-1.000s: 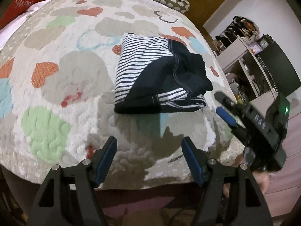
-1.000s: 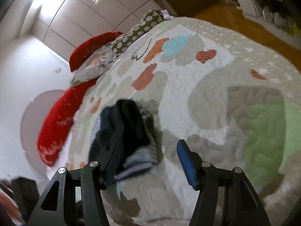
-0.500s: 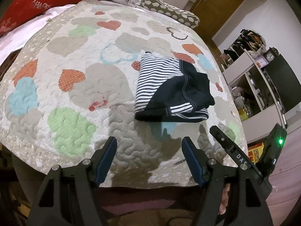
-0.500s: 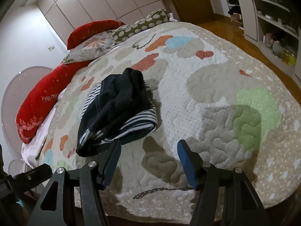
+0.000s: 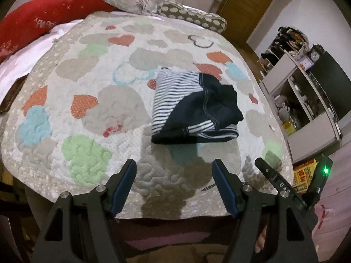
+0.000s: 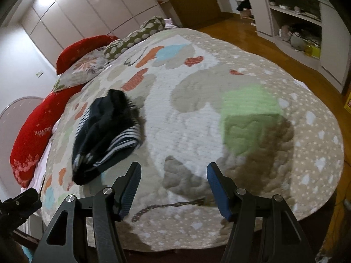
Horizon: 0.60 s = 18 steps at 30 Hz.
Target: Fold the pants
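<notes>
Folded navy-and-striped pants (image 5: 193, 107) now farther off; left gripper (image 5: 173, 184), right gripper (image 6: 173, 186) withdrawn, jaws apart, empty; fold looks finished.

In the right wrist view the folded pants (image 6: 105, 135), left of and beyond the jaws, are smeared by motion blur, so their stripes and seams cannot be read. The shelves (image 6: 296, 22), far right beyond the jaws, hold clutter too small to identify. In the left wrist view the right gripper (image 5: 285, 188), just right of the jaws, is half hidden behind them, its fingertips out of sight. The red pillow (image 5: 33, 24), far up left, is cut by the edge.
</notes>
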Available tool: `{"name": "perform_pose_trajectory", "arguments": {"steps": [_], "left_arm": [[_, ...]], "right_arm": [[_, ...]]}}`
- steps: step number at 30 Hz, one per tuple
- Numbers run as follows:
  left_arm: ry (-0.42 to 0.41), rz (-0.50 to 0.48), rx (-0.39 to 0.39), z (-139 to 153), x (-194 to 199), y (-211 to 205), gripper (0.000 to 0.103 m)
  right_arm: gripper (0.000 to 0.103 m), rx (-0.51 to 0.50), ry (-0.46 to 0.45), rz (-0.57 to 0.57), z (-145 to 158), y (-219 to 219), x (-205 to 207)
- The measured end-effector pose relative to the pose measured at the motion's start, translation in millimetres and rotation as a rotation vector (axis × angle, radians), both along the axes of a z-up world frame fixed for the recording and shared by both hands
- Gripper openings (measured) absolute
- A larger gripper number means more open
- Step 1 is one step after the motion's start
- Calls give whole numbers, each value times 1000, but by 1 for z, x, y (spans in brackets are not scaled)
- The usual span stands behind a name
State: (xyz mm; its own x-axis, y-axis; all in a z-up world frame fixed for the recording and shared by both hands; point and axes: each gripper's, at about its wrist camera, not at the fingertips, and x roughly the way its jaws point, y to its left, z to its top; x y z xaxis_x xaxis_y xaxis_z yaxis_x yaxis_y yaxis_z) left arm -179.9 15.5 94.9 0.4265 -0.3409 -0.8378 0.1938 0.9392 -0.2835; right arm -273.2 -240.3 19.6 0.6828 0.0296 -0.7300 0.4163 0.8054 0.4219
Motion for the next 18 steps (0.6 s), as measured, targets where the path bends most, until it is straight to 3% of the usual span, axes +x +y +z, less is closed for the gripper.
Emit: {"name": "perform_pose_trajectory", "arguments": {"steps": [5, 9, 12, 15, 18], "left_arm": [[49, 11, -65, -15, 9, 6, 70], [63, 26, -98, -27, 16, 14, 70], [37, 9, -98, -32, 19, 19, 70], [23, -5, -13, -37, 32, 19, 70], [67, -44, -66, -36, 54, 17, 70]], "right_arm": [[67, 70, 17, -21, -19, -16, 5], [67, 52, -24, 5, -21, -15, 9], [67, 13, -69, 43, -14, -12, 13], [67, -16, -113, 82, -6, -12, 19], [69, 0, -147, 121, 0, -19, 32]]}}
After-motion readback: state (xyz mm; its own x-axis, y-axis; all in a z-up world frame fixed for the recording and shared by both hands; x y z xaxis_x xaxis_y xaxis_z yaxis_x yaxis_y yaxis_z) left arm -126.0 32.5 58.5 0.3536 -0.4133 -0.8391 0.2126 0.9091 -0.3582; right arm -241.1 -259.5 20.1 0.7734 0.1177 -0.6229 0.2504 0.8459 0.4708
